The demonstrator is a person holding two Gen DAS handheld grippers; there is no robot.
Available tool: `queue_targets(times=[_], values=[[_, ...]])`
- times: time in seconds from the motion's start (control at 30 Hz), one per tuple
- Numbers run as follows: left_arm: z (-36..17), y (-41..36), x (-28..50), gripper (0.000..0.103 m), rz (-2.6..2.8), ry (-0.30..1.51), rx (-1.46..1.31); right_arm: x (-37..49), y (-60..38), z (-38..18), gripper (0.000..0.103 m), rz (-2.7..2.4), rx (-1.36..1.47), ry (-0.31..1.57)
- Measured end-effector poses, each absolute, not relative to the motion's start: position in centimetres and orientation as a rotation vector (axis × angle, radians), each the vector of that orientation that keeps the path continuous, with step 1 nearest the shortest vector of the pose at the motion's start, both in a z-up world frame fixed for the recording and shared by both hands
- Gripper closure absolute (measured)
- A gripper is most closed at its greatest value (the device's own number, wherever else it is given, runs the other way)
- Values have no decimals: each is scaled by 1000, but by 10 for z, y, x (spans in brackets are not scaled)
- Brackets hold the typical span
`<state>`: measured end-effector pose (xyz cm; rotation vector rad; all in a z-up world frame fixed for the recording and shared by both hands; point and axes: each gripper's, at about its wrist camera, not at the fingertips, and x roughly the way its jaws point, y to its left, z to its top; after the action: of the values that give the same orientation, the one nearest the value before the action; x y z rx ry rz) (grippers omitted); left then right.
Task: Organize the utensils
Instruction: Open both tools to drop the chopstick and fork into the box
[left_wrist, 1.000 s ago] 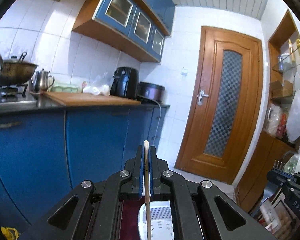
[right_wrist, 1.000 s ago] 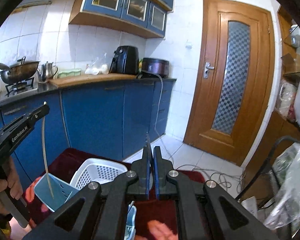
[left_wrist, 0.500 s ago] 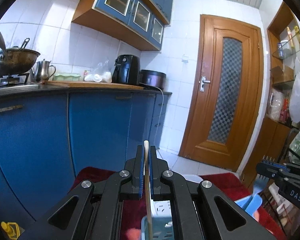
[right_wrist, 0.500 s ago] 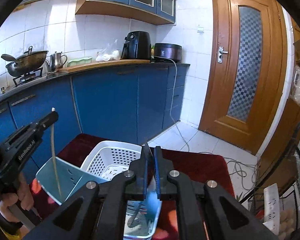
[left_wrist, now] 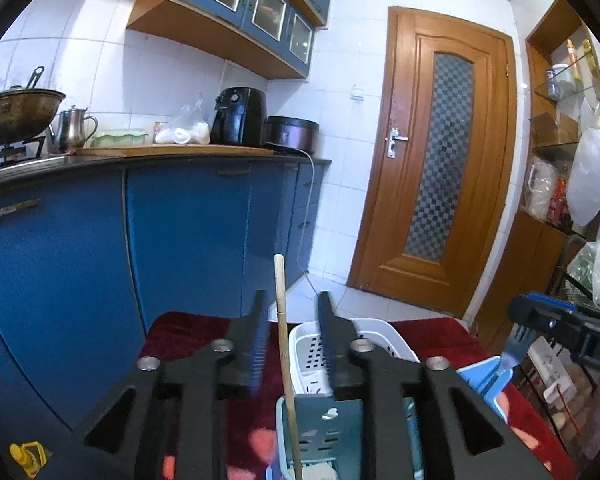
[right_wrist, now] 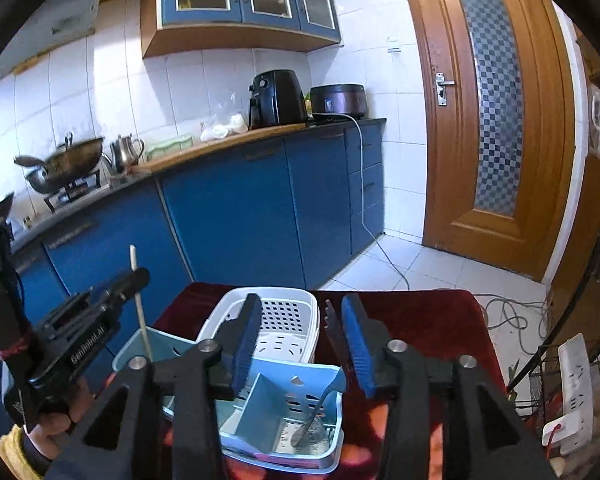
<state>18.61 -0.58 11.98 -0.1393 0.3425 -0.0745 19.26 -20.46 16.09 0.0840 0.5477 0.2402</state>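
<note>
Both tilted down over the blue holder (right_wrist: 284, 396). Left gripper (left_wrist: 291, 300) just spread, chopstick (left_wrist: 285, 356) loose between. Right gripper (right_wrist: 298, 308) just spread; only its view shows the fork (right_wrist: 332, 320).

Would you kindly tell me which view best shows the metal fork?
The right wrist view: the metal fork stands whole in the light blue plastic utensil holder, tines up. The left wrist view shows only its tines.

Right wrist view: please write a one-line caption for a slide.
Right gripper open above a blue utensil holder where a fork leans.
</note>
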Motion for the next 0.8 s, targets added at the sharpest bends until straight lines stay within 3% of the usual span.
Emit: queue_targets(times=[0.03,0.3,0.8], values=[[121,-6,184,63,-80,341,-139,190,-206,163,50,242,94,543],[136,-10,165,62,-97,352,-110,174,-219,170,43,236,154,564],[138,-9,114,62,-121,485,-72,116,-231,154,41,222,192,663]])
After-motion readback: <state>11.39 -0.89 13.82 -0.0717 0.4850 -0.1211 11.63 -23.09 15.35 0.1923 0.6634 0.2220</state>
